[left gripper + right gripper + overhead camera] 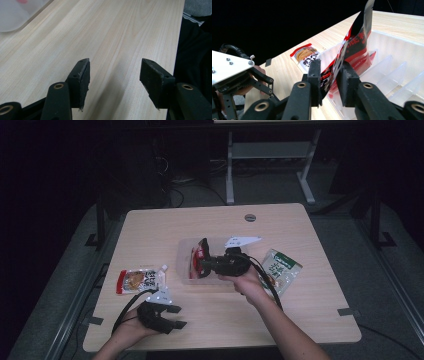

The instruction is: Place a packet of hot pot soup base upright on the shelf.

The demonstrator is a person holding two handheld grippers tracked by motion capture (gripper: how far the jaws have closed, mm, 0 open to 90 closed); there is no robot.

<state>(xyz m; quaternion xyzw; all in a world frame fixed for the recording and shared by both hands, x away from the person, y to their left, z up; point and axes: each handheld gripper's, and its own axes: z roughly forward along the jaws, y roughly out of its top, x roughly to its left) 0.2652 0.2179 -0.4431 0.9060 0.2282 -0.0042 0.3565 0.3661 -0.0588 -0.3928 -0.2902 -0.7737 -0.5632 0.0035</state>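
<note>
A tray (186, 270) is sitting near the middle of the table (150, 227), with a pouch (352, 47) standing on edge inside it, leaning against a divider at the tray's left end. The right gripper (201, 261) is reaching in from the tray's right side, the pouch lying between its jaws. A second pouch (140, 280) is lying flat on the table left of the tray, and a third (281, 270) right of it. The left gripper (172, 316) is resting at the near edge, in front of the second pouch, well apart from the tray.
</note>
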